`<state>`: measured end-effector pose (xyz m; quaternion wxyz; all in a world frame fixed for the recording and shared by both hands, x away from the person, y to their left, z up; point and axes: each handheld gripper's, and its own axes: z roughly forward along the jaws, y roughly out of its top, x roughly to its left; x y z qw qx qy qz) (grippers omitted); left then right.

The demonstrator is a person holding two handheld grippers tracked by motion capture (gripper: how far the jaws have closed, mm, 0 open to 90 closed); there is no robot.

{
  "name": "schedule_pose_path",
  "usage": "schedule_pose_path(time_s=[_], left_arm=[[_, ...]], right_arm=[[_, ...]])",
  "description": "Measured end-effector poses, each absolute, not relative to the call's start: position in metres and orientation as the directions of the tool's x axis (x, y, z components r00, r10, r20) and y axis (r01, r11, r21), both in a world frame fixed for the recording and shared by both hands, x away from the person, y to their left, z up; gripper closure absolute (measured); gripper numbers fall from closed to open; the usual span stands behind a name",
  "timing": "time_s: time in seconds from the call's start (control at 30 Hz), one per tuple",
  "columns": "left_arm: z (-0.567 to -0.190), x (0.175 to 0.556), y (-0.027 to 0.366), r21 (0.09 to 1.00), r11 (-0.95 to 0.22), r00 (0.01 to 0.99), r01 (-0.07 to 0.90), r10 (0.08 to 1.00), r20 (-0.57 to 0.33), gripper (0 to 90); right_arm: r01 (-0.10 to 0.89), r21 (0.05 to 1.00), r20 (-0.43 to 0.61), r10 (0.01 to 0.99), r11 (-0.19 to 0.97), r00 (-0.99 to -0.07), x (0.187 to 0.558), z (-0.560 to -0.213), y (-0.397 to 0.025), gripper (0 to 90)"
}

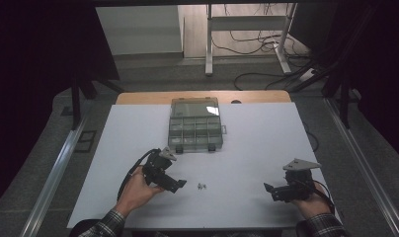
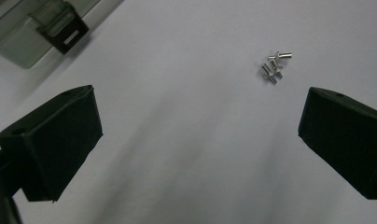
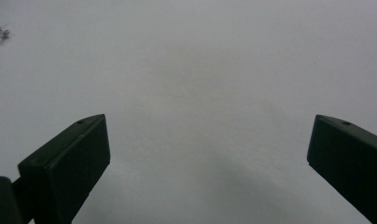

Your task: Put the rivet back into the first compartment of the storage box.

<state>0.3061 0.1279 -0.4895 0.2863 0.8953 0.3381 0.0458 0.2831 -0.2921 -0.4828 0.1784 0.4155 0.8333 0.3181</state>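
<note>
Item: small metal screws (image 2: 275, 66), clustered loose on the white tabletop (image 1: 247, 148) near the compartment box (image 1: 194, 124), just ahead of the left hand-held gripper (image 1: 179, 184), jaws apart and empty; right hand-held gripper (image 1: 267, 189) likewise parted; scattering judged likely if nudged.

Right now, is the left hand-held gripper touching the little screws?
Apart. The left gripper view shows the left hand-held gripper open, with bare white surface before the screws.
</note>
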Motion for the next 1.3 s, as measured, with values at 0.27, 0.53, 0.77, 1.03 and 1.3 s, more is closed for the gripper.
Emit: schedule_pose_path(time_s=[0.27,0.53,0.77,1.03,1.3], left_arm=[[-0.496,0.312,0.105,0.518,-0.644,0.792,0.563,0.599,-0.116,0.0],[-0.503,0.319,0.085,0.486,-0.704,0.832,0.519,0.546,-0.098,2.5],[-0.510,0.319,0.070,0.471,-0.742,0.862,0.477,0.499,-0.088,21.7],[-0.512,0.315,0.063,0.465,-0.775,0.894,0.428,0.437,-0.096,56.5],[-0.514,0.311,0.060,0.460,-0.799,0.911,0.388,0.407,-0.062,73.4]], right_arm=[[0.581,0.673,-0.035,0.805,0.458,-0.593,0.283,-0.484,-0.292,0.0],[0.583,0.666,-0.041,0.803,0.466,-0.595,0.284,-0.485,-0.292,0.0],[0.587,0.661,-0.040,0.804,0.467,-0.594,0.283,-0.485,-0.292,0.0],[0.587,0.659,-0.041,0.802,0.469,-0.595,0.283,-0.485,-0.292,0.0],[0.586,0.656,-0.044,0.800,0.475,-0.599,0.283,-0.485,-0.292,0.0]])
